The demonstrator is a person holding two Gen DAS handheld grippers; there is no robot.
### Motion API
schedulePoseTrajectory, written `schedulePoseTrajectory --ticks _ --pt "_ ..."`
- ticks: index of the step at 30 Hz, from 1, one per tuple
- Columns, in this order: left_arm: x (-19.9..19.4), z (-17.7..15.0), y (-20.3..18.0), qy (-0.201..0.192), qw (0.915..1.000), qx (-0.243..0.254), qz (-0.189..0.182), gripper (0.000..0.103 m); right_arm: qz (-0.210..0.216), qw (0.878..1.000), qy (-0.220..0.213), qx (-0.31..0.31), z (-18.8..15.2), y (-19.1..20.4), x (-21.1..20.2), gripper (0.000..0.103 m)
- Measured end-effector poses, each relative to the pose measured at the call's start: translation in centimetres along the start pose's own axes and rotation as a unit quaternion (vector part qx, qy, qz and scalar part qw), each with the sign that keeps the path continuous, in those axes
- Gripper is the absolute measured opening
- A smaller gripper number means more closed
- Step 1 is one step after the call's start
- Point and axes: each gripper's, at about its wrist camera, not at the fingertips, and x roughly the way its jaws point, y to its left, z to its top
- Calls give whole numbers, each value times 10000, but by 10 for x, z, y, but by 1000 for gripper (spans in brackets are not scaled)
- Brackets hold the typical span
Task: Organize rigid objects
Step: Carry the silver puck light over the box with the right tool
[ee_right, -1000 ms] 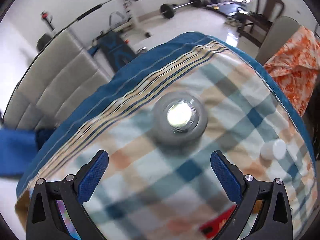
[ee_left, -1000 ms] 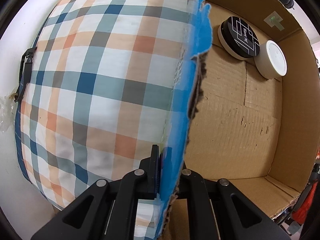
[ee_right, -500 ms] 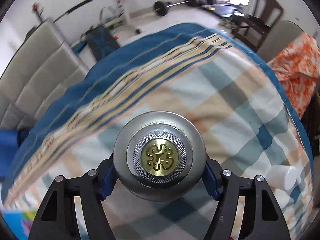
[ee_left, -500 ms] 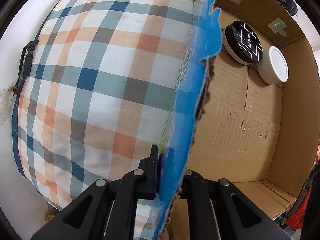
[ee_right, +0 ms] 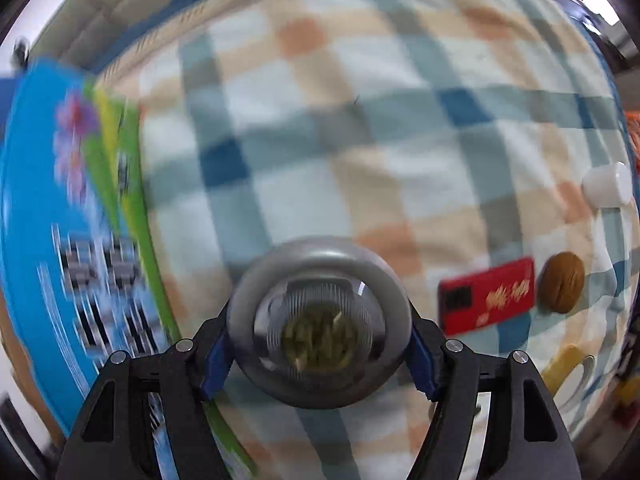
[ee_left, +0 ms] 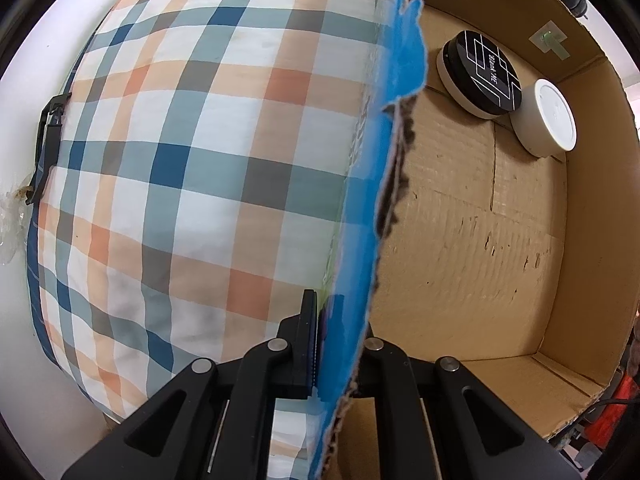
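Note:
My left gripper (ee_left: 340,344) is shut on the blue-printed wall of a cardboard box (ee_left: 472,240). Inside the box a black-lidded round tin (ee_left: 486,72) and a white round tin (ee_left: 548,118) lie at the far end. My right gripper (ee_right: 320,344) is shut on a round silver tin (ee_right: 320,320) with a clear face, held above the plaid bedcover (ee_right: 360,140). The box's blue outer side (ee_right: 60,260) shows at the left of the right wrist view.
On the bedcover at the right lie a white jar (ee_right: 608,188), a red flat box (ee_right: 488,296), a brown walnut-like object (ee_right: 562,288) and a yellow-and-white item (ee_right: 568,368). A black strap (ee_left: 46,144) hangs at the bed's left edge.
My right gripper closed on the silver tin, lifted it and swung left toward the box; the tin's face now shows clear instead of gold. The left gripper stays clamped on the box wall.

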Motion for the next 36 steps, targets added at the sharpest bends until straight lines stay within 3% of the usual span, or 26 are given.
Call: schedulePoseTrajectory --ticks 5,8,16,25,32,36 --pt "8 -1 -7 39 9999 84 56 5 -156 9991 352 -187 8 7 5 75" --pt "10 0 -9 56 10000 73 40 5 -129 9979 625 -76 41 13 16 75" --pt "13 3 -8 80 9999 132 47 5 -198 9983 545 -70 61 12 23 74" --pt "11 8 -8 67 9998 165 61 5 -94 9996 136 -225 35 36 -42 73" --pt "5 10 -10 -2 9998 192 87 5 416 9950 -232 -877 9 100 -107 74" --pt "2 9 -14 -21 9997 206 126 5 586 9904 -225 -1233 -29 136 -117 74"
